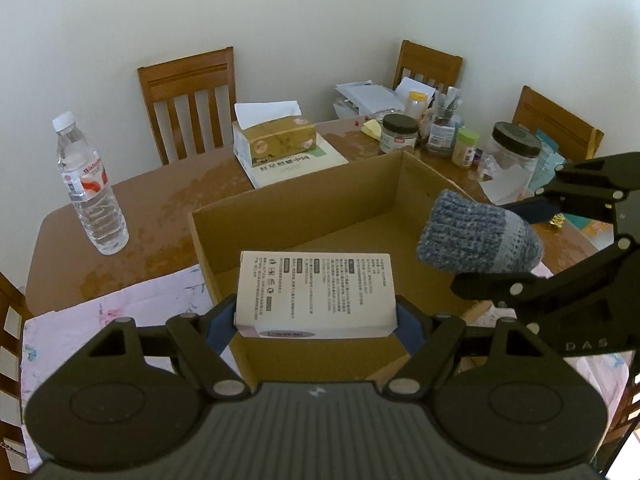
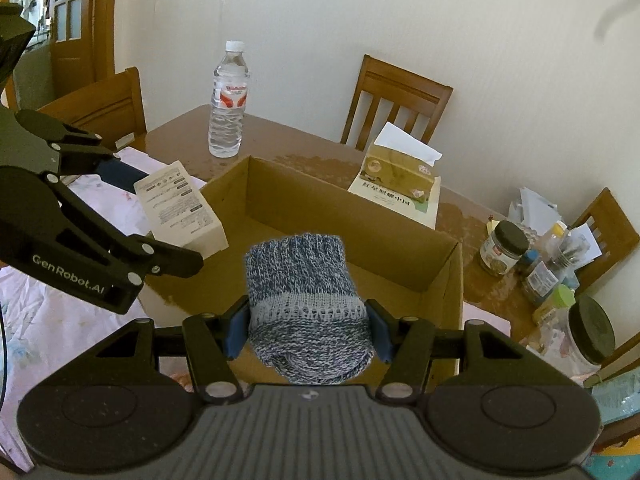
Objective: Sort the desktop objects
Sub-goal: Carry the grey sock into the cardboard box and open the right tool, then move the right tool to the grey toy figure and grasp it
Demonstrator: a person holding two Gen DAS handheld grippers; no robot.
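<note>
Gripping a white carton (image 1: 316,294), the left claw (image 1: 316,320); right claw (image 2: 306,330) clamps a knitted sock (image 2: 306,300); only its view shows a door (image 2: 76,20).

1. The brown wooden desk (image 1: 160,200) carries an open brown cardboard box (image 1: 304,216) at its middle.
2. Left of the box stands a clear plastic water bottle (image 1: 90,188).
3. Behind the box a white book (image 1: 296,164) lies flat.
4. A pale pink floral cloth (image 1: 120,312) lies under the box's near left corner.
5. Right of the box stand dark-lidded glass jars (image 1: 398,134).
</note>
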